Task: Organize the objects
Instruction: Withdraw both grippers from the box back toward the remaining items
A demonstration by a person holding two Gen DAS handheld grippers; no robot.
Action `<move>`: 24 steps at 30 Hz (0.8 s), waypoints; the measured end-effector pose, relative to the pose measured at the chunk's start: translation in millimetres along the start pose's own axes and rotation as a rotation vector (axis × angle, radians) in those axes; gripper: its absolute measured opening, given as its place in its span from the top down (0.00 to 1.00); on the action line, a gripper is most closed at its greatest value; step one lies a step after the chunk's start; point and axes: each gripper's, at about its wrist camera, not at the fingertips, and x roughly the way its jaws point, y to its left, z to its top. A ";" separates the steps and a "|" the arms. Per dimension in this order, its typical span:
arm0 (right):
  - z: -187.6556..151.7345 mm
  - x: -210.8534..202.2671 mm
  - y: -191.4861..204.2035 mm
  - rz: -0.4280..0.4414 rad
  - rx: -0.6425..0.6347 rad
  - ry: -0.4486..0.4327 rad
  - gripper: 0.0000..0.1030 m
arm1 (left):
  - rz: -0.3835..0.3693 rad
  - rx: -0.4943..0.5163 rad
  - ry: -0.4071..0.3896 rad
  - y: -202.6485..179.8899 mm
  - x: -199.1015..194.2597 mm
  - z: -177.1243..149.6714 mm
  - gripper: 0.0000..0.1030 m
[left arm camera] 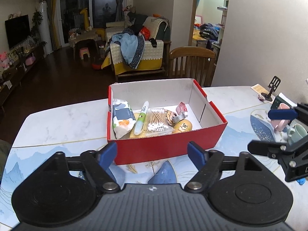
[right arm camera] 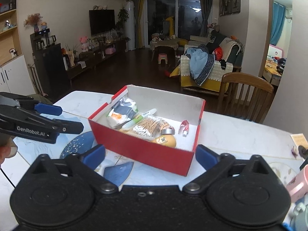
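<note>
**Both grippers wide, nothing held; red box on worktop ahead**

Left gripper (left arm camera: pixel 152 152): jaws wide apart, nothing between them, just short of the near wall of the red box (left arm camera: pixel 165 146). Right gripper (right arm camera: pixel 150 157): jaws wide too, nothing held, near the box's near corner.

Box sits open on the marble worktop (left arm camera: pixel 57 123). Inside, from its left: tissue pack (left arm camera: pixel 122 119), green-white tube (left arm camera: pixel 141 120), cotton swabs (left arm camera: pixel 156 122), tape roll (left arm camera: pixel 178 118), yellow item (left arm camera: pixel 182 126), small pink tube (left arm camera: pixel 182 108).

Left view only: pink mug (left arm camera: pixel 281 123) and green mug (left arm camera: pixel 297 133) at far right of the worktop, black phone stand (left arm camera: pixel 272 89) beyond them. Right view only: cabinet with kettles (right arm camera: pixel 46 57) at far left. Each view catches the other gripper at its edge.
</note>
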 end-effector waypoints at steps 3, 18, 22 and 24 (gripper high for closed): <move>-11.1 -3.7 2.5 -0.006 -0.003 0.005 0.00 | -0.005 -0.007 -0.009 2.0 -8.1 -7.2 0.18; -77.2 -1.9 28.1 -0.030 -0.024 0.100 0.00 | 0.040 -0.073 0.055 22.2 -10.9 -71.9 0.00; -96.5 4.3 40.8 -0.017 -0.036 0.148 0.00 | 0.057 -0.075 0.103 26.2 -1.1 -89.7 0.00; -106.6 7.8 46.4 -0.011 -0.041 0.173 0.00 | 0.056 -0.087 0.118 27.9 3.5 -98.6 0.00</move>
